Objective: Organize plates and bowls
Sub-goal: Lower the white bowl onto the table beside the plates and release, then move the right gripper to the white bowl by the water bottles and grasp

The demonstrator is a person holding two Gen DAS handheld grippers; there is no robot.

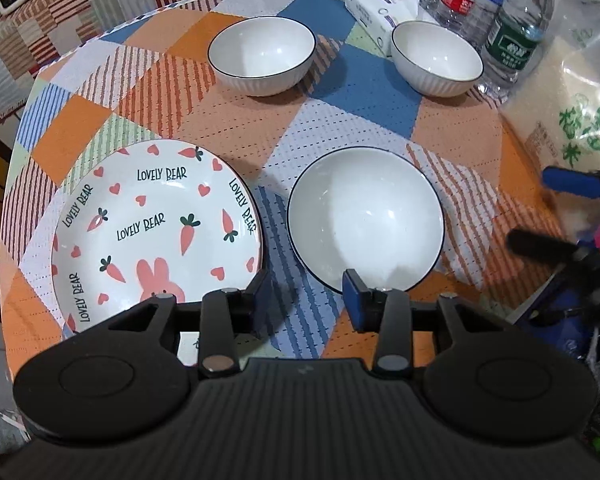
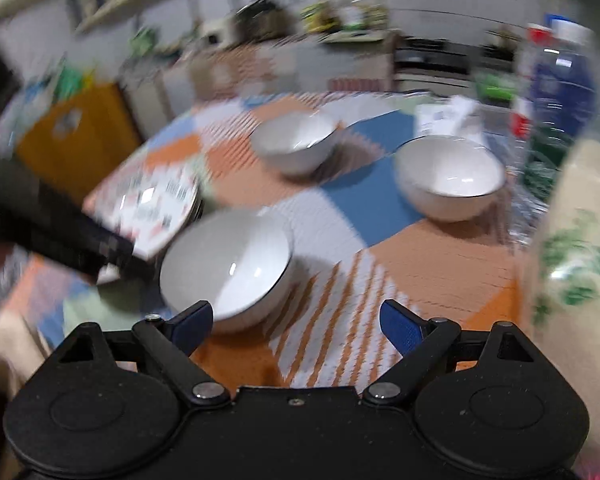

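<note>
Blue-padded, the left gripper (image 1: 306, 304) hangs with jaws apart and empty between the "LOVELY BEAR" rabbit-and-carrot plate (image 1: 156, 232) and the nearest white bowl (image 1: 366, 218). The right gripper (image 2: 296, 326), also parted and empty, sits near that bowl's rim. Beyond stand two more white bowls (image 1: 262, 54), a tissue pack (image 1: 380, 8), water bottles (image 1: 516, 28) and a rice bag (image 1: 572, 92); their labels are unreadable.

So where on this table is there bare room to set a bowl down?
Bare cloth lies between the near bowl and the two far bowls, and behind the bunny plate. The right edge is crowded with water bottles and a rice bag.
</note>
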